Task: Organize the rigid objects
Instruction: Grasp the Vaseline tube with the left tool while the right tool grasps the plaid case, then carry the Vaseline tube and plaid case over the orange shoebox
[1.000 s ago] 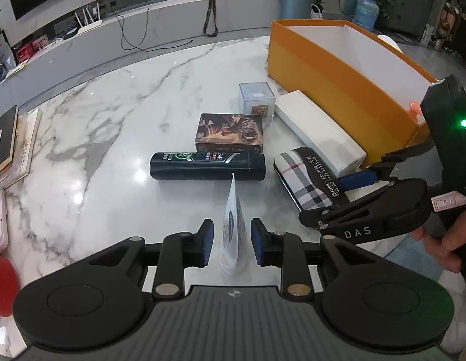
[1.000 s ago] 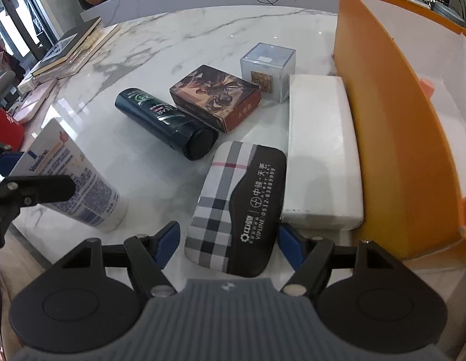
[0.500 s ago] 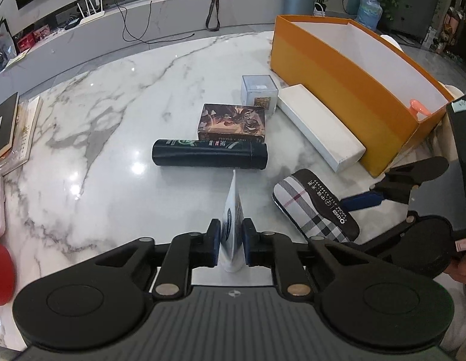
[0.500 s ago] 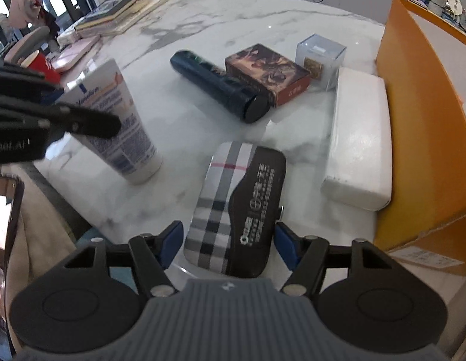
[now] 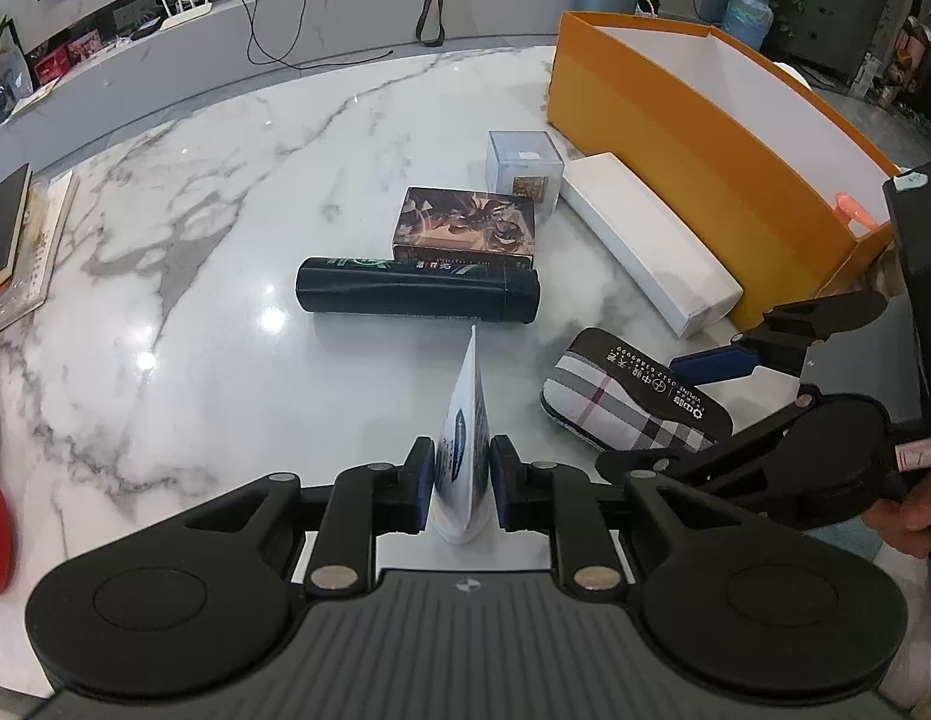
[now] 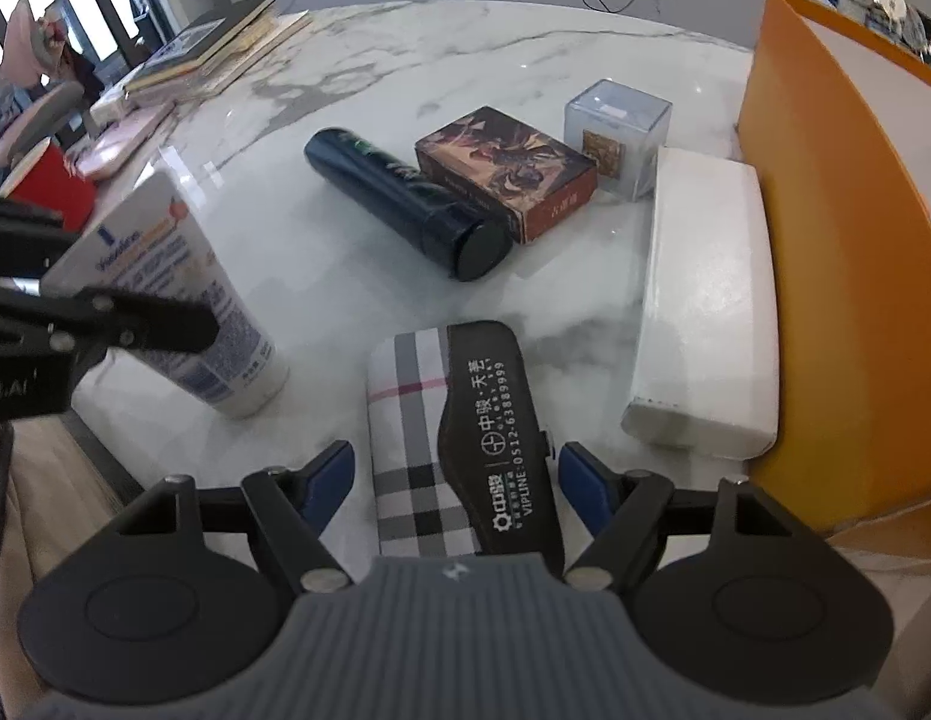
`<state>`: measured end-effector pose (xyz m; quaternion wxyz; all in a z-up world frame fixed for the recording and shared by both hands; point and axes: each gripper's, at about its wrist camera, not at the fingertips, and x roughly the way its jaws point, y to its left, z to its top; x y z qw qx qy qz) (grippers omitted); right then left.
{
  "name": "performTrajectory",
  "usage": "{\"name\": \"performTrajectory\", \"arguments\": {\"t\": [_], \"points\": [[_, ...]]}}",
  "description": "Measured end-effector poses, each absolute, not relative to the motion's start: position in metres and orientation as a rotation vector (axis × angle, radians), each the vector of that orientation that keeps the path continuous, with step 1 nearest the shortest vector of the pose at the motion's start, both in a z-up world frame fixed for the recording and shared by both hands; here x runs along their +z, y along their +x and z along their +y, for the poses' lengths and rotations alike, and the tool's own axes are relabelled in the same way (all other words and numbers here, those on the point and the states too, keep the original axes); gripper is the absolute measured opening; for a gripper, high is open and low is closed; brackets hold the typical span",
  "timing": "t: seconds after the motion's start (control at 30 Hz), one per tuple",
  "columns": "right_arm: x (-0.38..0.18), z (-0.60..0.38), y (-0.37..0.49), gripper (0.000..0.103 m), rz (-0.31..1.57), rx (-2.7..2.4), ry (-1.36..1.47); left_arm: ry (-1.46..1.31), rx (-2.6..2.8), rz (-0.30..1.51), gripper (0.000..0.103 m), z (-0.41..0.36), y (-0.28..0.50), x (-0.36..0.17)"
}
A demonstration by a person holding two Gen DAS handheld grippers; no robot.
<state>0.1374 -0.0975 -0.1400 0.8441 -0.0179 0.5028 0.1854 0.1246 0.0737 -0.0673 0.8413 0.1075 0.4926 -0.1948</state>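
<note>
My left gripper [image 5: 462, 483] is shut on a white lotion tube [image 5: 465, 450], which also shows in the right wrist view [image 6: 183, 300], standing cap-down near the table's front edge. My right gripper [image 6: 456, 480] is open, its fingers on either side of a plaid glasses case [image 6: 459, 438] without clamping it; the case also shows in the left wrist view [image 5: 633, 399]. A dark bottle [image 5: 417, 297], a picture box [image 5: 465, 222], a clear cube [image 5: 522, 171] and a long white box [image 5: 645, 240] lie on the marble table. An orange box [image 5: 705, 144] stands at the right.
Books [image 6: 213, 48] are stacked at the table's far left, with a pink case [image 6: 123, 141] and a red cup [image 6: 51, 186] nearby. A pink item [image 5: 852, 207] lies inside the orange box. A counter with cables runs behind the table.
My left gripper closed on the lotion tube. My right gripper pulled the glasses case back toward the table's front edge, away from the white box, and stays open around it.
</note>
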Motion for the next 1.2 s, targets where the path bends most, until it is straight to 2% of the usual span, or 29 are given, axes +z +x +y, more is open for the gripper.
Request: {"name": "performTrajectory", "arguments": {"t": [0.17, 0.27, 0.57, 0.9, 1.2], "points": [[-0.141, -0.087, 0.130, 0.075, 1.055, 0.375, -0.122, 0.231, -0.408, 1.047, 0.023, 0.072, 0.125, -0.069], [-0.141, -0.083, 0.126, 0.066, 1.034, 0.359, -0.179, 0.227, -0.404, 1.047, 0.021, 0.072, 0.126, -0.069], [-0.130, -0.091, 0.124, 0.065, 1.022, 0.389, -0.123, 0.230, -0.390, 1.030, 0.020, 0.070, 0.119, -0.058], [-0.078, -0.121, 0.113, 0.064, 0.919, 0.410, 0.025, 0.210, -0.421, 0.949, 0.020, 0.053, 0.112, -0.006], [-0.009, -0.184, 0.114, 0.064, 0.790, 0.352, 0.093, 0.211, -0.512, 0.837, 0.020, -0.002, 0.126, 0.045]]}}
